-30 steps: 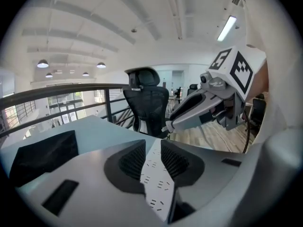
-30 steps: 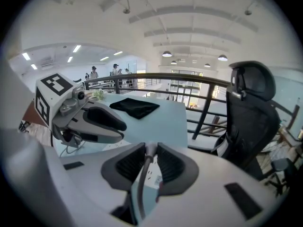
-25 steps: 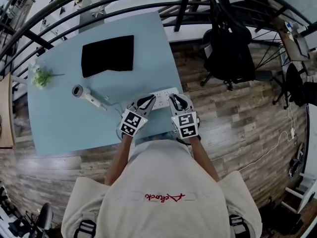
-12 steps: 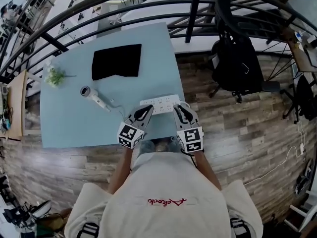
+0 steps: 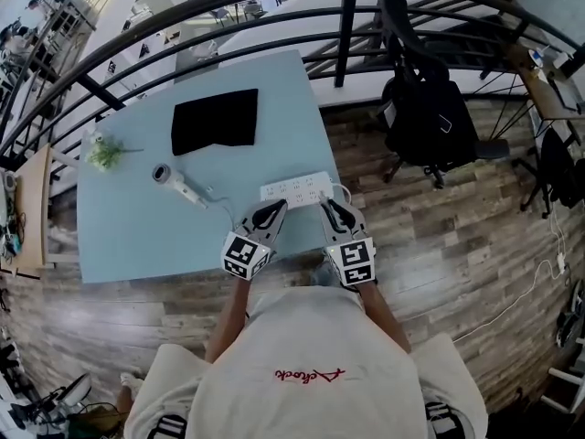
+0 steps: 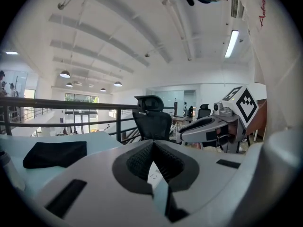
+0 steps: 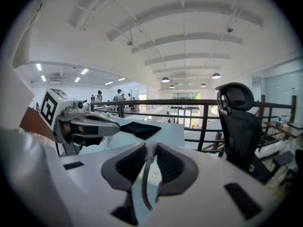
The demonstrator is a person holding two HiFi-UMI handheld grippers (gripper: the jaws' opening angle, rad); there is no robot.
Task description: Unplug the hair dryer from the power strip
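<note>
The hair dryer [image 5: 178,184] lies on the blue table [image 5: 128,236], left of the white power strip [image 5: 295,190] and apart from it. The right gripper [image 7: 150,151] is clenched on a grey cord [image 7: 143,186] that runs up between its pads and thickens at the tips. This is probably the dryer's lead near its plug, but no view shows whether the pins are out of the strip. The left gripper [image 6: 152,146] is closed tight on nothing, just on the near side of the strip. A clean pull calls for the right to draw straight along the pins, not sideways, while the left's closed tip presses the strip down so it does not lift with the plug
</note>
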